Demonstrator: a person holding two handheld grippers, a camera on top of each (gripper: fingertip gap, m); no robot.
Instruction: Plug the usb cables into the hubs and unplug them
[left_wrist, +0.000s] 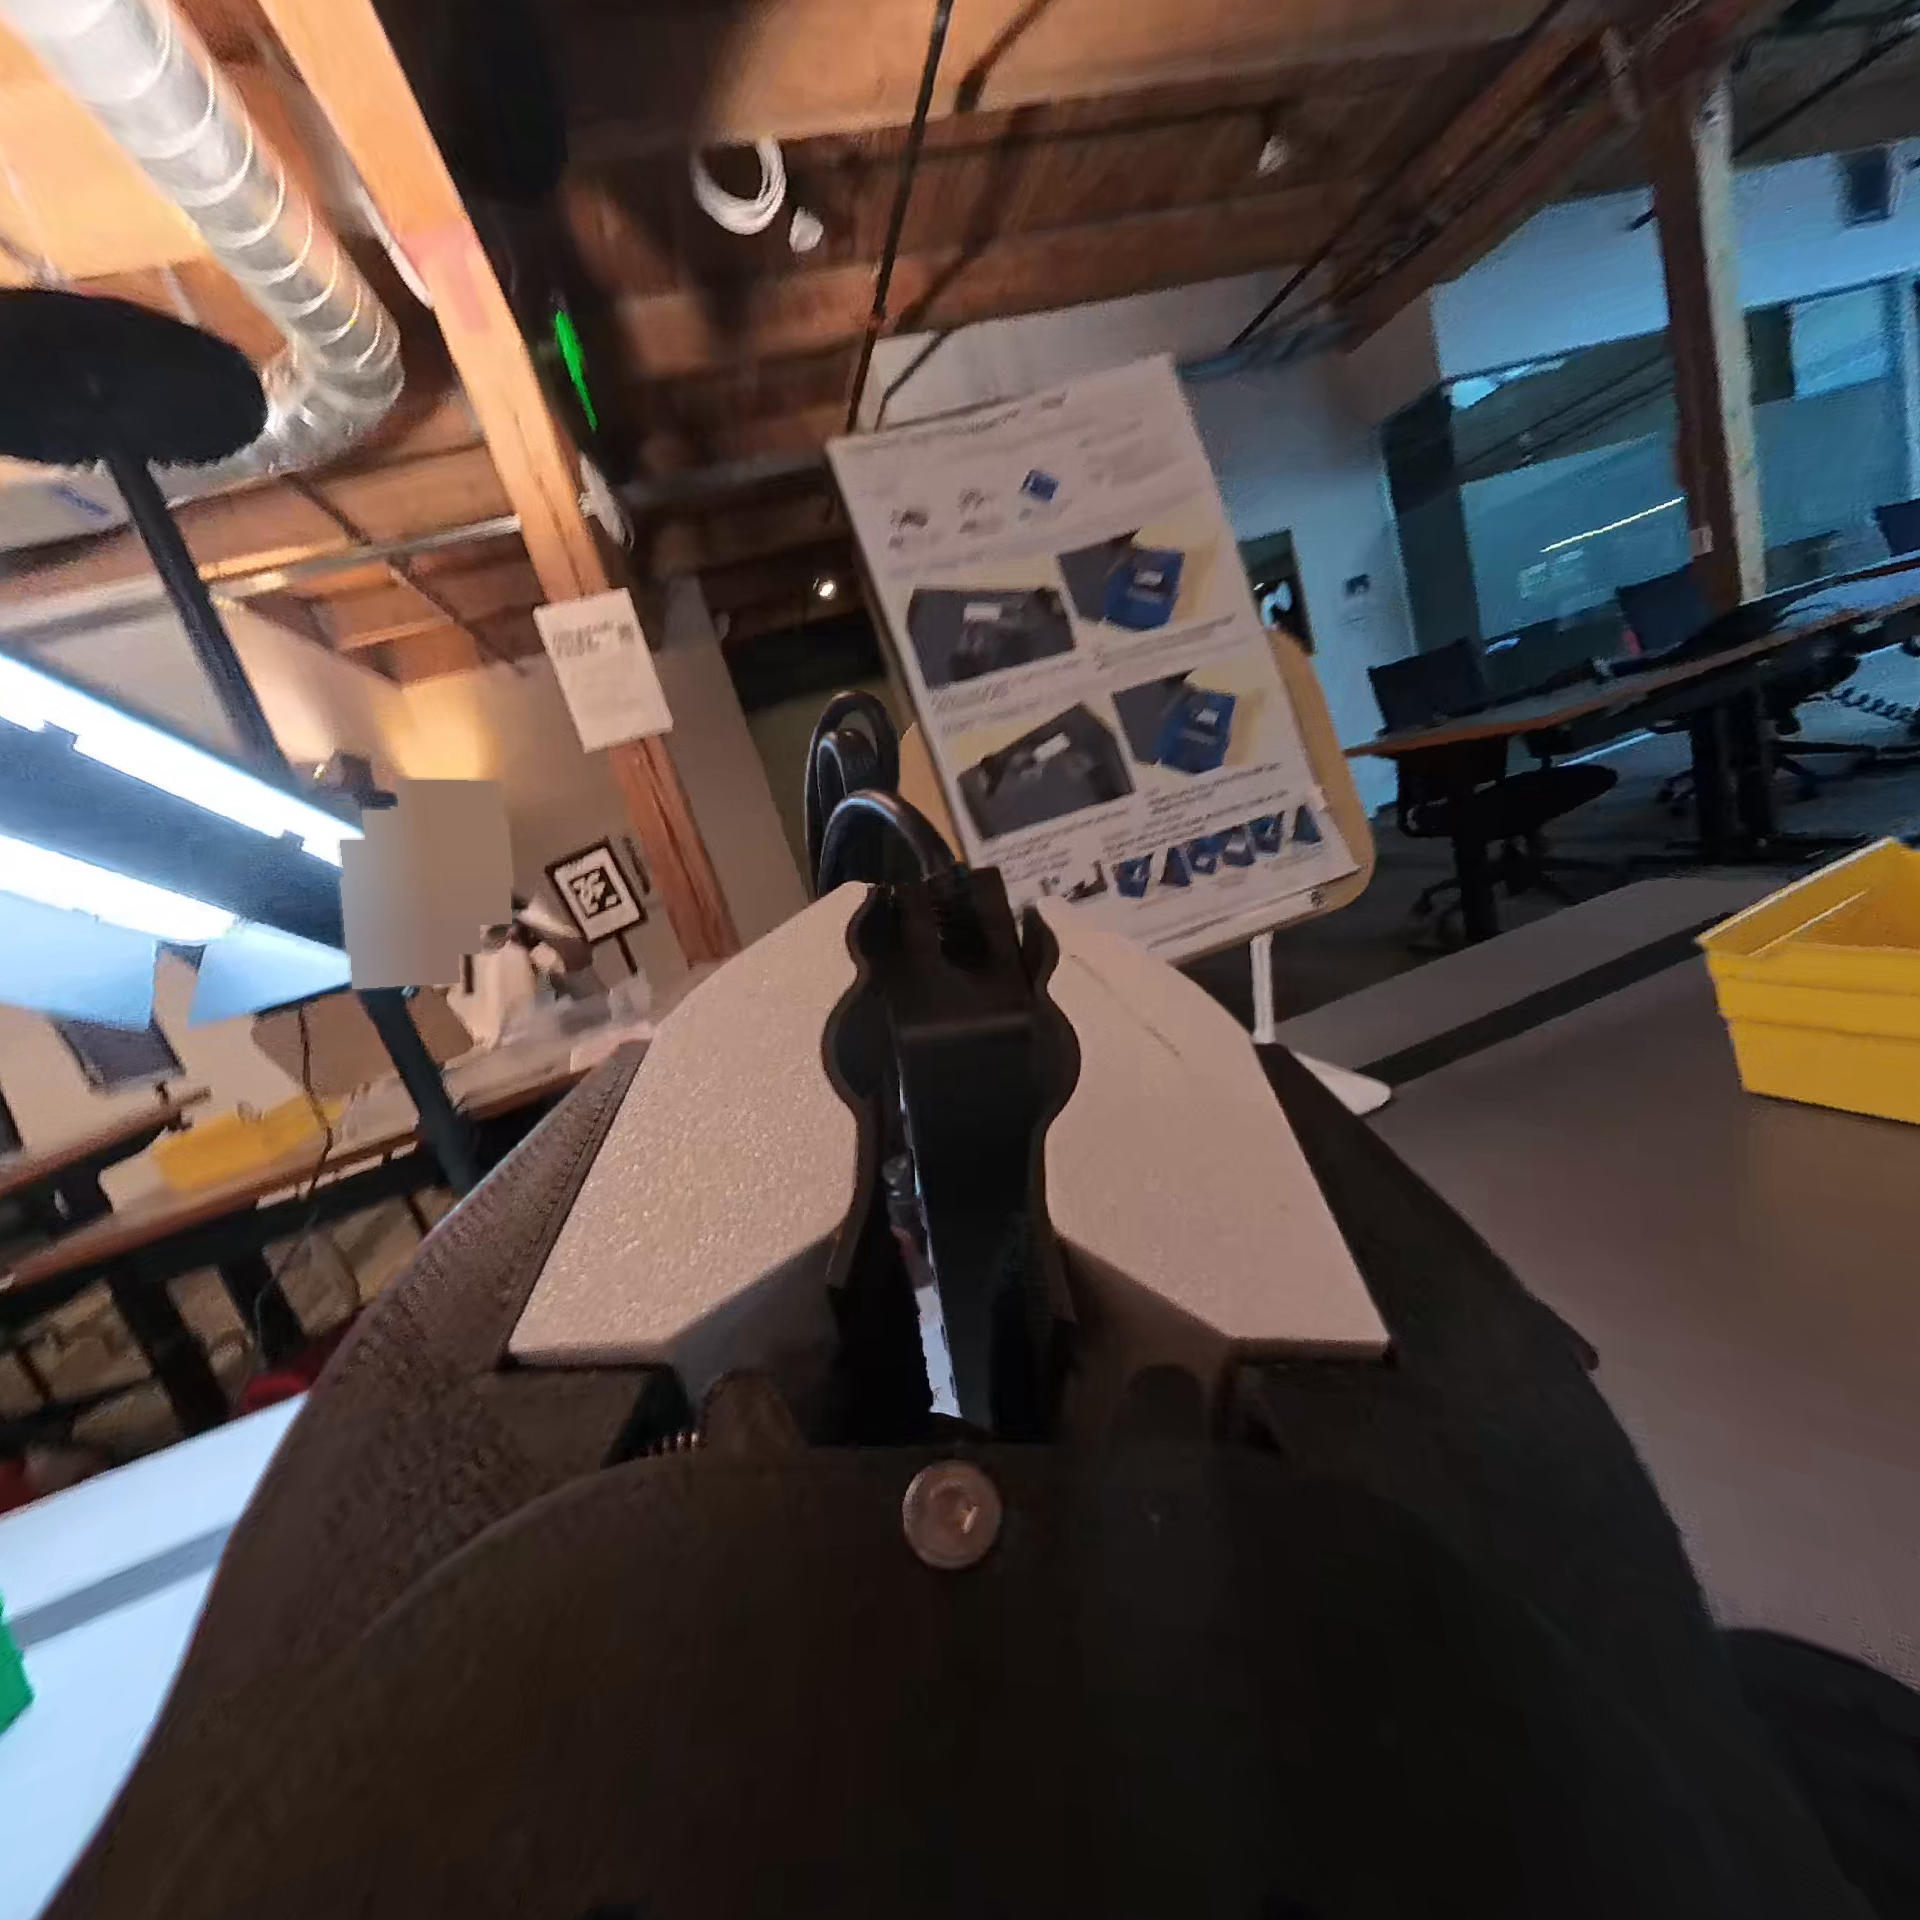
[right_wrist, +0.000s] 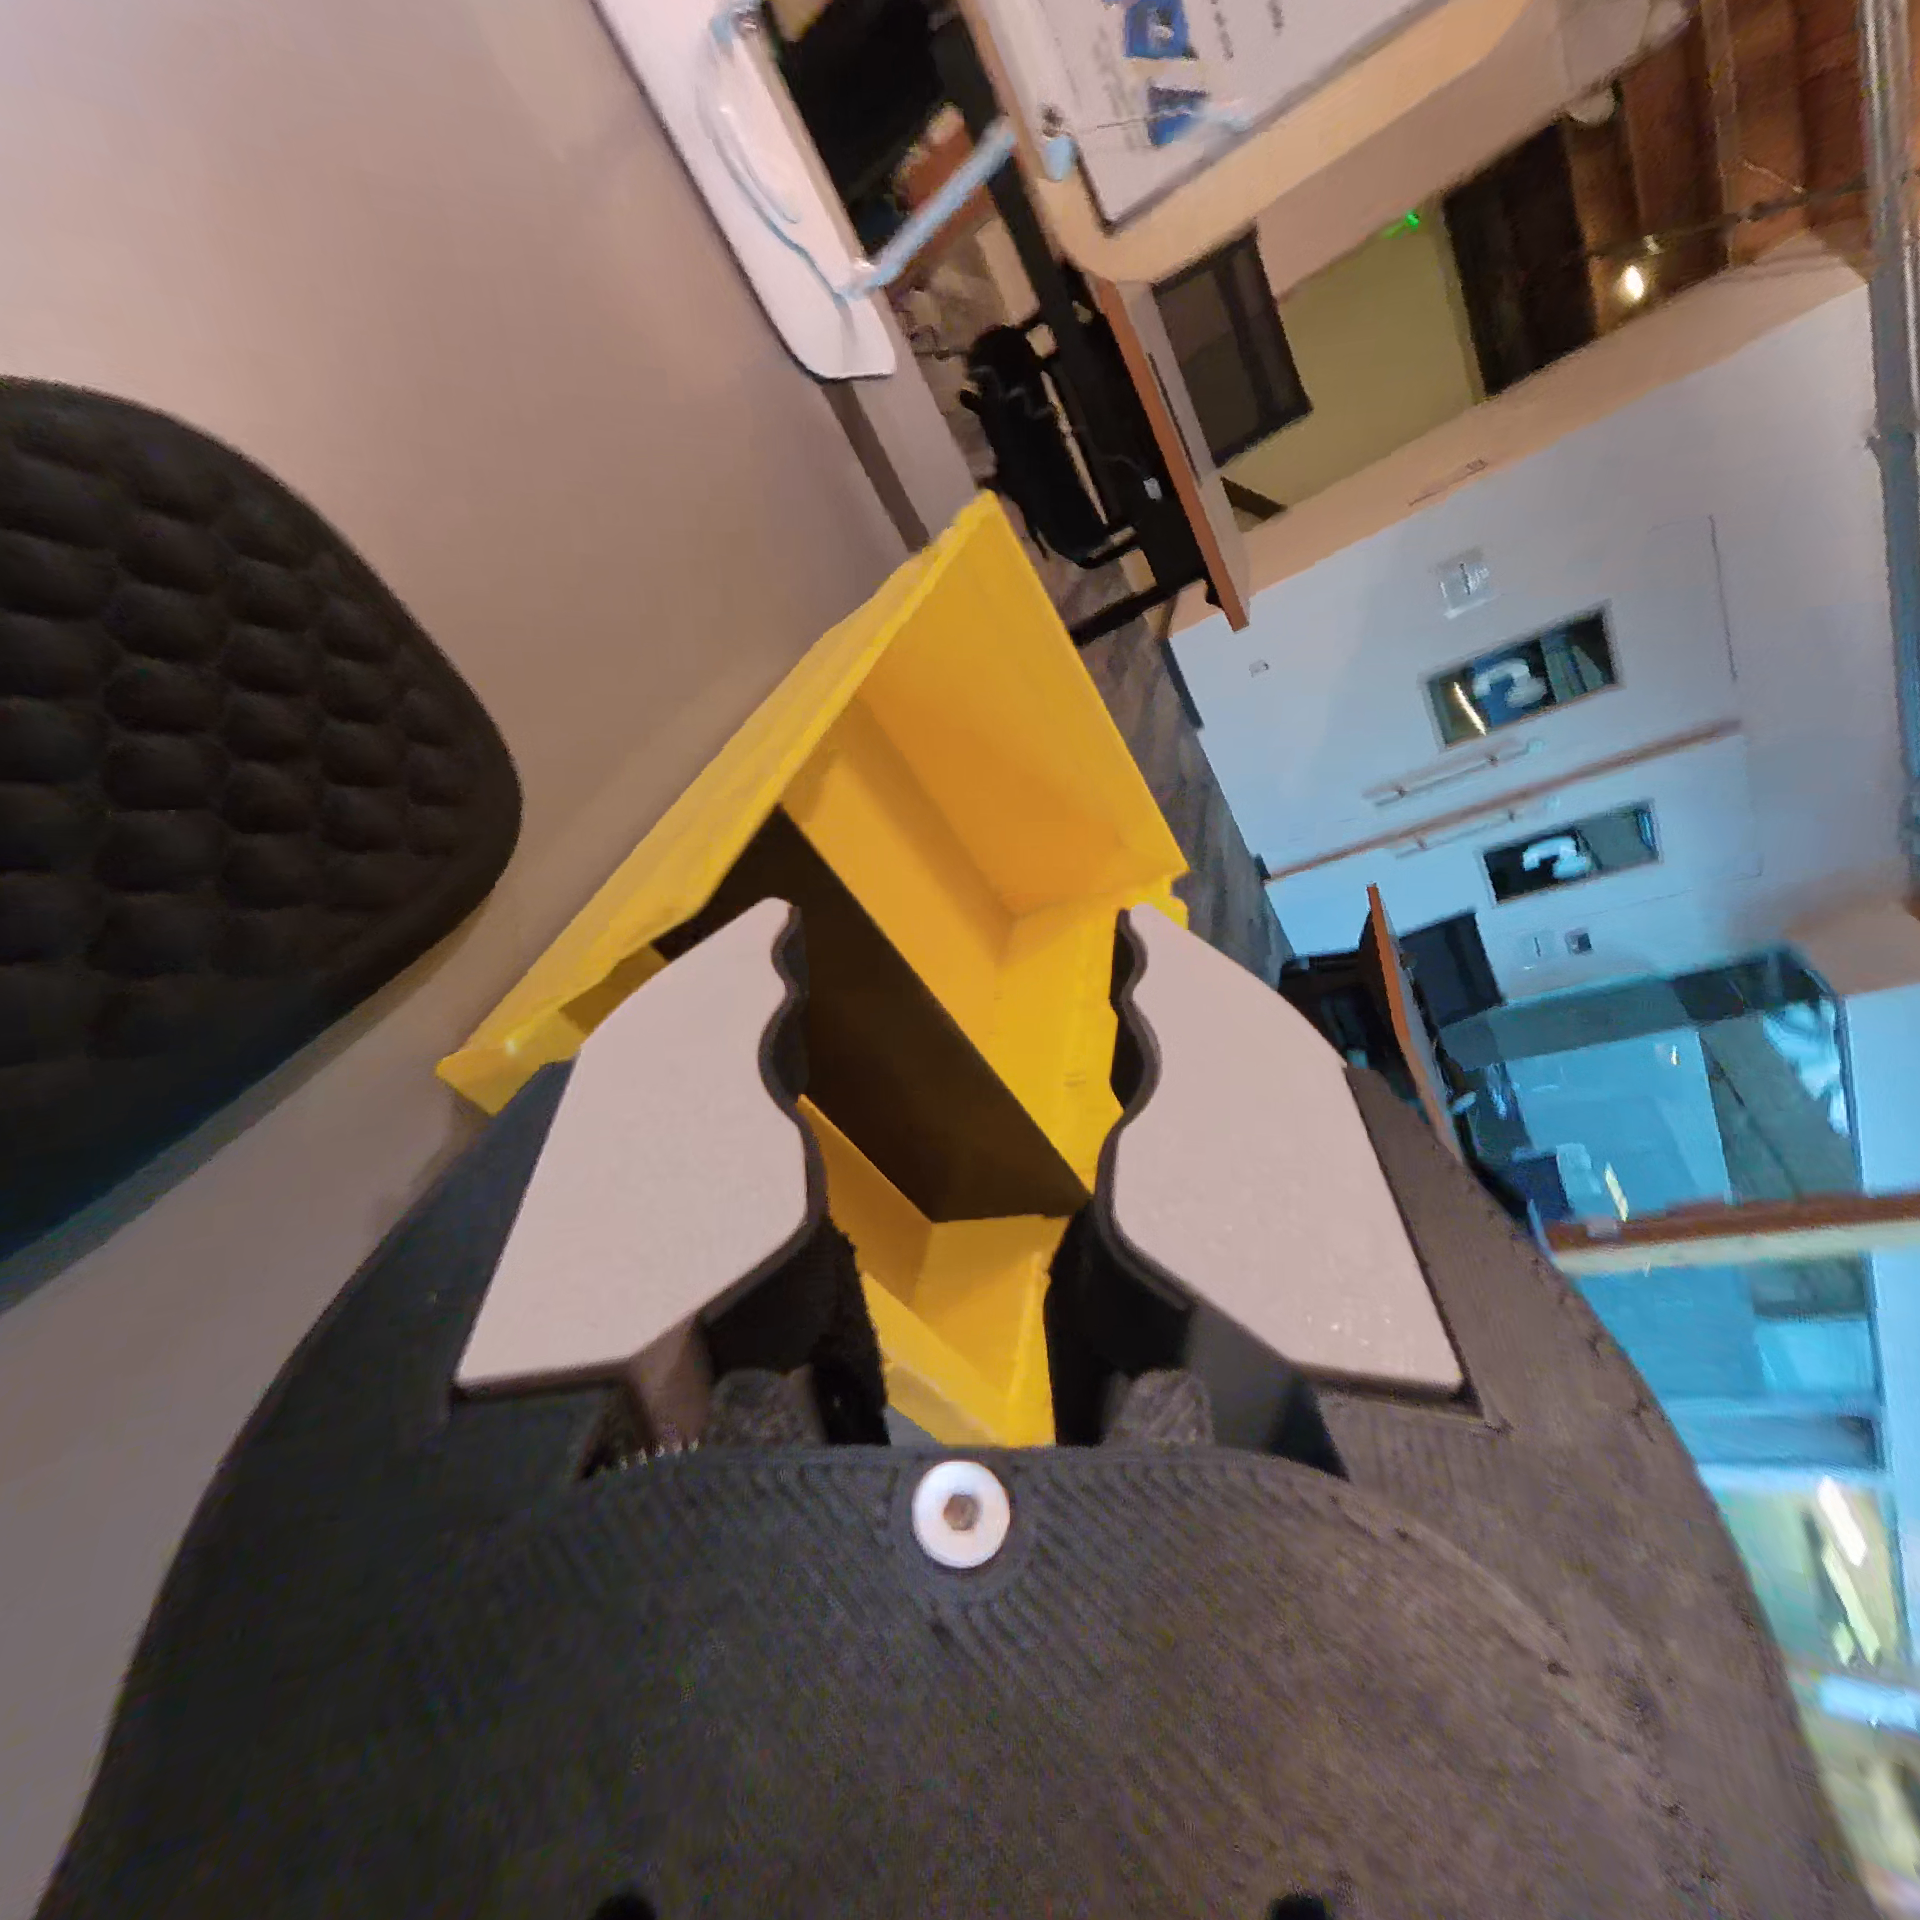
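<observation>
Left gripper: jaws narrow, clamped on black USB hub, its cable looping beyond. Right gripper: jaws apart, empty, facing yellow bin. Advice: hold hub steady while right fetches a plug.

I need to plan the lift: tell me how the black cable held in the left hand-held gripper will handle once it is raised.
The black cable will probably flop: it curls in loose loops beyond the left hand-held gripper. The black body clamped between the fingers looks rigid, so it should stay put. The loops look thin, so likely light, though they may swing.
</observation>
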